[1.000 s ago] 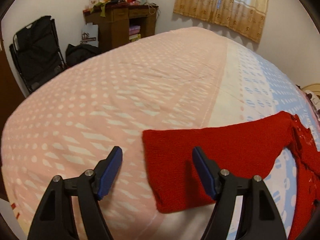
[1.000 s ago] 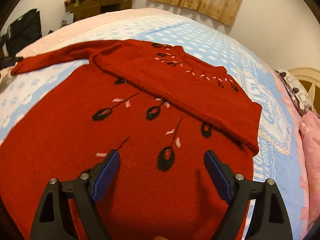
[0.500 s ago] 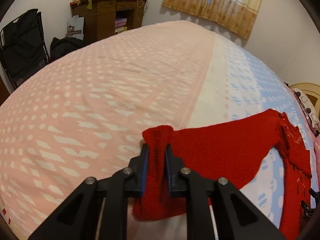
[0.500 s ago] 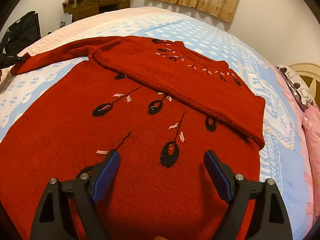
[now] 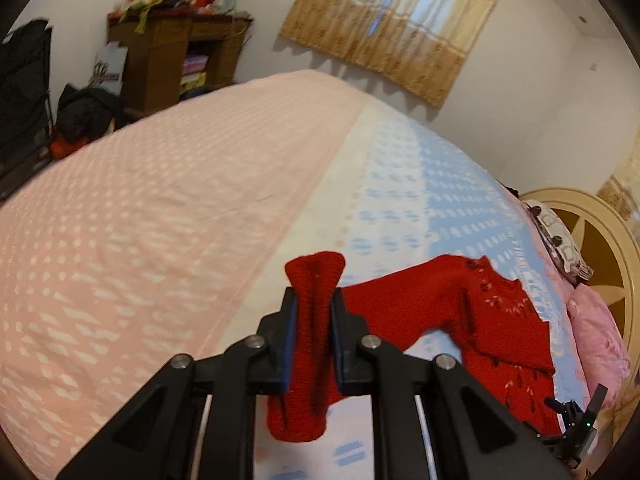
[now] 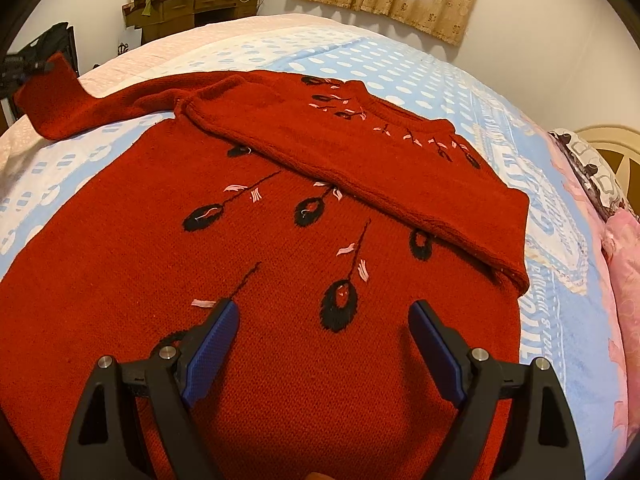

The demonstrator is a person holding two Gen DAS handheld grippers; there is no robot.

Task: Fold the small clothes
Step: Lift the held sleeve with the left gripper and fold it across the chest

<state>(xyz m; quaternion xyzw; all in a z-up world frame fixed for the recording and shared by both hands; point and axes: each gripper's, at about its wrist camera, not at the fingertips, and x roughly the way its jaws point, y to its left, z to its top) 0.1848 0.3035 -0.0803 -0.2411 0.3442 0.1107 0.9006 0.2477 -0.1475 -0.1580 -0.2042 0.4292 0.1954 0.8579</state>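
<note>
A red knit sweater (image 6: 280, 280) with black and pink embroidery lies flat on the bed. Its right sleeve is folded across the chest. My left gripper (image 5: 313, 300) is shut on the cuff of the left sleeve (image 5: 314, 276) and holds it lifted off the bed; the sleeve (image 5: 400, 304) trails back to the body. The lifted cuff also shows at the far left of the right wrist view (image 6: 52, 96). My right gripper (image 6: 324, 320) is open and empty, low over the sweater's lower front.
The bed (image 5: 160, 200) has a pink dotted cover on the left and a blue one (image 6: 440, 76) on the right. A pink pillow (image 5: 596, 340) and headboard (image 5: 600, 224) lie right. A wooden desk (image 5: 176, 52) and dark chair (image 5: 24, 92) stand beyond the bed.
My left gripper closed on the sleeve cuff and has lifted it, carrying it toward the sweater's body. My right gripper stayed open, almost still.
</note>
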